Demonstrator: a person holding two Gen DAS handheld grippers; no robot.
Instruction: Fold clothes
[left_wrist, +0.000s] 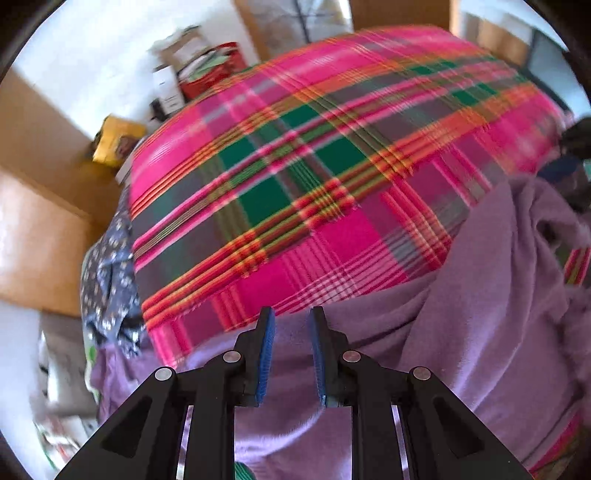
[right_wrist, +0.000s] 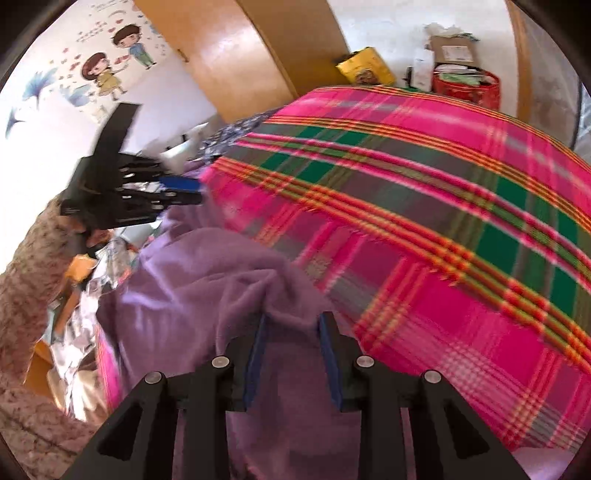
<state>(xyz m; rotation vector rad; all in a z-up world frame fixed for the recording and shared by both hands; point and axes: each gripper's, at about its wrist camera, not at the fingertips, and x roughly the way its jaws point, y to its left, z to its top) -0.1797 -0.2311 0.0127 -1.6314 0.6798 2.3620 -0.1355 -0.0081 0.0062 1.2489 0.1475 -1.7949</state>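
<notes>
Stock count, my two wrist cameras

I count: one purple garment (right_wrist: 207, 280), one plaid blanket (right_wrist: 424, 229), one floral cloth (left_wrist: 107, 280), two grippers (left_wrist: 291, 325) (right_wrist: 291, 325), one red bag (right_wrist: 467, 86).

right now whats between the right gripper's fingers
A raised fold of the purple fleece garment sits between the right gripper's fingers, shown in the right wrist view; whether the pads press it is unclear.

Both grippers: black plastic linkage arms w/ round silver pins at the joints, blue pads on inner finger faces. Left gripper (left_wrist: 291, 354), right gripper (right_wrist: 295, 362). Person's sleeve (right_wrist: 26, 295) at 8 o'clock in right wrist view: fuzzy, mottled pinkish-brown knit.
</notes>
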